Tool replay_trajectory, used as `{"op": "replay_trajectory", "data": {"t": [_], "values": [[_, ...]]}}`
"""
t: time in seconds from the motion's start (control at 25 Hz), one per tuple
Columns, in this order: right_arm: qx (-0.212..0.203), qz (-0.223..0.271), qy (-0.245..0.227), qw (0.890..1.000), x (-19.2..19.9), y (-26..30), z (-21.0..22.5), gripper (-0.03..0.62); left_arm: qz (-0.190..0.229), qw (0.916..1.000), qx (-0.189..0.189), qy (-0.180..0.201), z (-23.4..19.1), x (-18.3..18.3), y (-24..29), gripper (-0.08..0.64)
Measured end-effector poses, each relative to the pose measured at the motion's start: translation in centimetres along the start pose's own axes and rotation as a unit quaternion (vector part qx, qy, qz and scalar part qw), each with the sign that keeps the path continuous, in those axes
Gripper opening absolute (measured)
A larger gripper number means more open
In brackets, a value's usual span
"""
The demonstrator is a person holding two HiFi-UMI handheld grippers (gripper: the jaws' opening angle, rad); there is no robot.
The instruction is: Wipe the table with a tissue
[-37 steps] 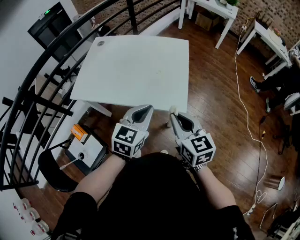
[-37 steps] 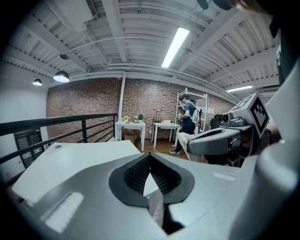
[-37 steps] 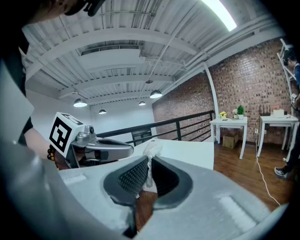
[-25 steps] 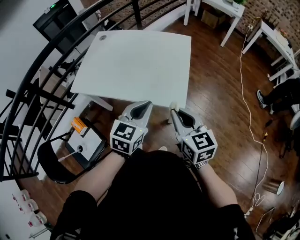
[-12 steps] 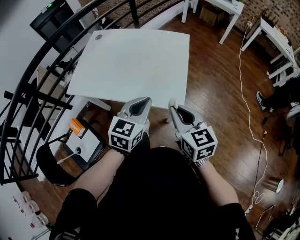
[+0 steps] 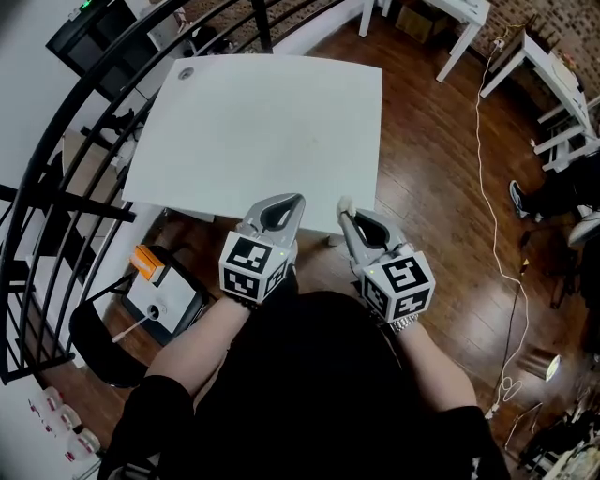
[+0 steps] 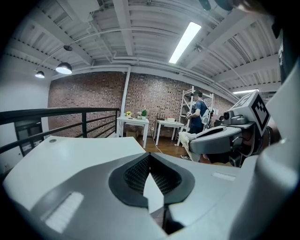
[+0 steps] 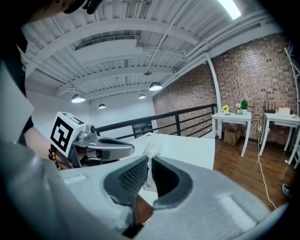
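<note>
The white square table (image 6: 262, 122) fills the upper middle of the head view. Both grippers hover side by side at its near edge. My left gripper (image 6: 293, 201) is shut with nothing between its jaws; in the left gripper view its tips (image 7: 150, 157) meet over the tabletop (image 7: 70, 154). My right gripper (image 6: 344, 212) is shut on a small crumpled white tissue (image 6: 344, 202). In the right gripper view the tissue (image 8: 151, 152) sticks up from between the jaws (image 8: 150, 161), with the table (image 8: 187, 147) just beyond.
A curved black railing (image 6: 56, 141) runs along the table's left side. A black chair holding a white box (image 6: 159, 300) stands below it. A white cable (image 6: 492, 187) trails over the wooden floor at right. White desks (image 6: 450, 19) stand at the far end. A person (image 7: 199, 112) stands far back.
Both grippers have kept their pose side by side and edged slightly nearer the table's near edge. The tissue stays pinched in the right gripper. The head view has drifted a little.
</note>
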State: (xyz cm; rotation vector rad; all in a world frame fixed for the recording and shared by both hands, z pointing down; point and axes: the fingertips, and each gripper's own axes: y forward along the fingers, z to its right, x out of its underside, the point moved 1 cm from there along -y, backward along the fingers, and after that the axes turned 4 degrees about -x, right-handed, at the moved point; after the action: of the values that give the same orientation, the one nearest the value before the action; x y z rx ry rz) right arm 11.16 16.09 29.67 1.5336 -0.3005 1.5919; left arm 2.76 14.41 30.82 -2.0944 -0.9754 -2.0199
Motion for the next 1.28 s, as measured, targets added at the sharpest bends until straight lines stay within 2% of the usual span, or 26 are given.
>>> {"op": "replay_trajectory", "data": {"t": [0.52,1.0,1.28], "values": [[0.02,-0.053,0.025,0.998,-0.3,8.3,4.1,0.014,-0.046,0.9984,0.032,-0.013,-6.2,0.6,6.2,0.012],[0.037,-0.123,0.054,0.99,2.5,16.1,6.9,0.014,-0.092,0.993,0.069,-0.027,-10.5,2.7,11.1,0.012],[0.045,-0.148,0.079,0.985,4.4,19.9,8.5,0.014,-0.12,0.9883,0.091,-0.021,-11.9,4.3,13.3,0.012]]}}
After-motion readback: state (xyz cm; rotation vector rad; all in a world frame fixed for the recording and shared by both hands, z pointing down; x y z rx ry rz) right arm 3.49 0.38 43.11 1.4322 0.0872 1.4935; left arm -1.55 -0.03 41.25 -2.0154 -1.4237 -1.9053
